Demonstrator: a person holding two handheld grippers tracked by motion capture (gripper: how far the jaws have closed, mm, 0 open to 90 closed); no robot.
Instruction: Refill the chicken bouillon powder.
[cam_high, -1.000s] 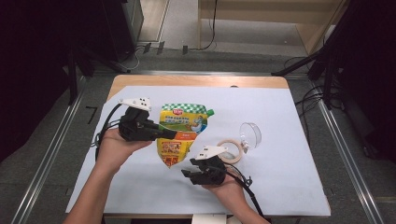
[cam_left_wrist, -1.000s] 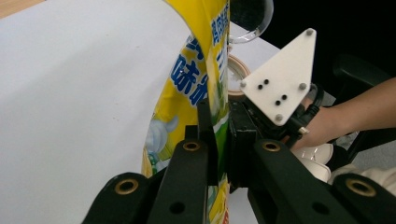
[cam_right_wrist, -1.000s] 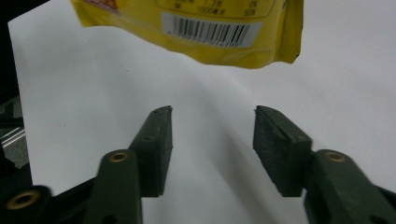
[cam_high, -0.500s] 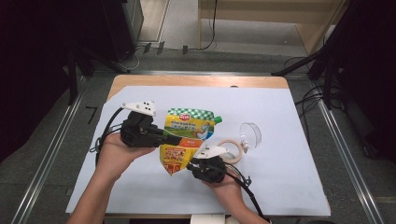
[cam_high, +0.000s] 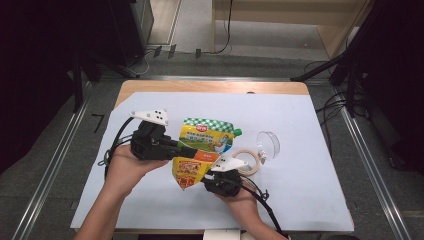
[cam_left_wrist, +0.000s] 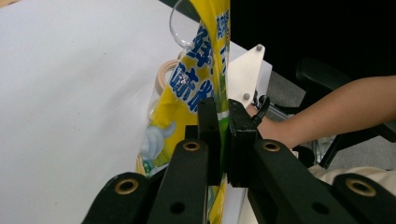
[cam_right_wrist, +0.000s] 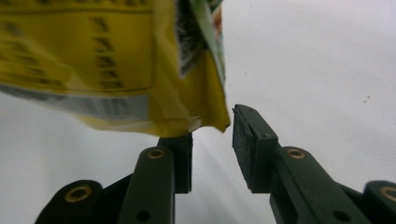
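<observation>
The left gripper (cam_high: 192, 151) pinches the soft, floppy yellow pouch (cam_high: 202, 150) up off the middle of the table, so the open right gripper (cam_right_wrist: 212, 154) should probably grab its flat bottom corner.

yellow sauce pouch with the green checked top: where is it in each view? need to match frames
High view: yellow sauce pouch with the green checked top sits centre, on the white table sheet, between the two grippers.
Left gripper view: it rises edge-on through the centre, clamped in the left gripper.
Right gripper view: its lower edge fills the upper left, just above the open right gripper.
Shared landmark: the white table sheet.
</observation>
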